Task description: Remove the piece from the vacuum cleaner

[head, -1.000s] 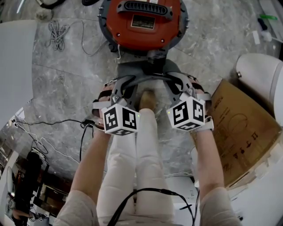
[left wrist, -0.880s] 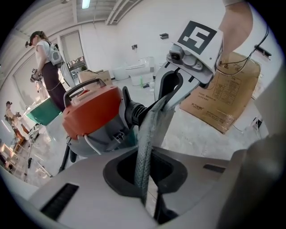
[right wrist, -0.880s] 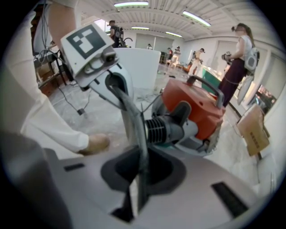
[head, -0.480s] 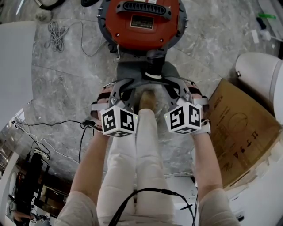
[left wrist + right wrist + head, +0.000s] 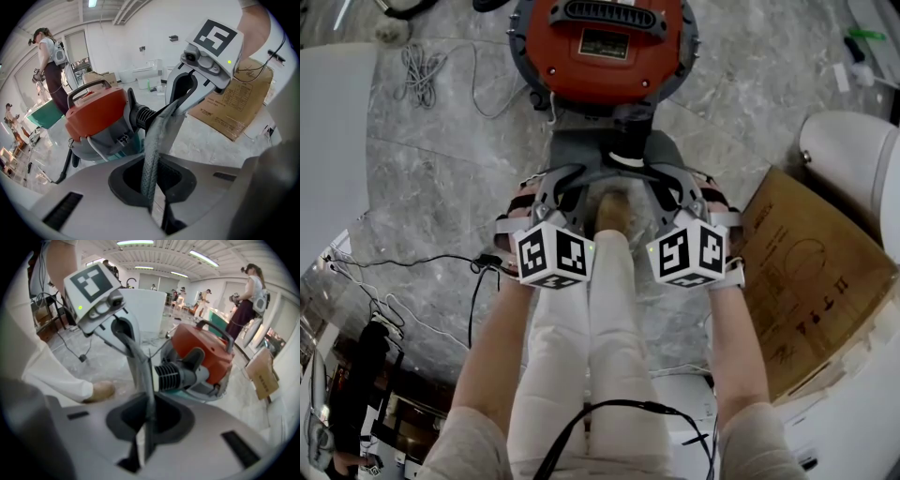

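Both our left claw [image 5: 151, 183] and right claw [image 5: 147, 420] have just closed on the piece [image 5: 581, 150], and it's starting to slide off the vacuum [image 5: 600, 47], so nearly done.

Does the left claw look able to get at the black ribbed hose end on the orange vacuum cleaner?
Probably yes. The left claw, shut, points at the hose end from close beside it, with nothing between them in its own view. It would need to open first.
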`<state>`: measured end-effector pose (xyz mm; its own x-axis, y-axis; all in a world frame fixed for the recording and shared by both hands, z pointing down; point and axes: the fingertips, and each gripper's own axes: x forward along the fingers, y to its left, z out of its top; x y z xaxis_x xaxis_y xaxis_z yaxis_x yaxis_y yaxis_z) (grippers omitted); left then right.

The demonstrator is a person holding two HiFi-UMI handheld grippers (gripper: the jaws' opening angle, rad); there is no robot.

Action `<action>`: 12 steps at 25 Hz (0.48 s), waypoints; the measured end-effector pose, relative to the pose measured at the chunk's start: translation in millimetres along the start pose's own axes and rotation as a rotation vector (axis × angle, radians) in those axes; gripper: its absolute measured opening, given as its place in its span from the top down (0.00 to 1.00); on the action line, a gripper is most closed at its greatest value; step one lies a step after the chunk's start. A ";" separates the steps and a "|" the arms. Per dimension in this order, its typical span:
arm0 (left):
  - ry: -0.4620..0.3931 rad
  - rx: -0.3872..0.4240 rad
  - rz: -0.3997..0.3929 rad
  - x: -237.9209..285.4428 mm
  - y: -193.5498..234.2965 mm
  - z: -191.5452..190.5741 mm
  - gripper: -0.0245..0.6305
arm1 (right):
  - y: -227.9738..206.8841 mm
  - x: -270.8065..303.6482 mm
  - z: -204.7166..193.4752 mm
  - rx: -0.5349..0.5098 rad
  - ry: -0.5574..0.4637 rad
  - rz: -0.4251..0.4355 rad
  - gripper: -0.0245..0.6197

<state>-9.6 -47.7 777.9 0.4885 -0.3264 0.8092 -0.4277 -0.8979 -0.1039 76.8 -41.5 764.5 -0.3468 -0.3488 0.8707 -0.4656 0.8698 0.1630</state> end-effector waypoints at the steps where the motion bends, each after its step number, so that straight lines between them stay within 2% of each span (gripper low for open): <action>1: 0.001 -0.003 -0.002 0.9 0.1 -0.8 0.91 | 0.4 -0.1 0.3 -0.002 0.004 -0.002 0.90; 6: 0.003 -0.029 -0.010 5.3 -0.6 -4.8 0.91 | 2.5 -1.0 2.3 -0.013 0.036 -0.020 0.90; 12: -0.004 -0.044 -0.021 1.2 -7.1 -4.2 0.91 | 1.2 2.9 -2.0 0.062 -0.001 -0.009 0.90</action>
<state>-9.2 -40.5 782.1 0.5002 -0.3090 0.8089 -0.4502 -0.8908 -0.0618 76.9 -40.7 768.1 -0.3433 -0.3566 0.8689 -0.5182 0.8435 0.1415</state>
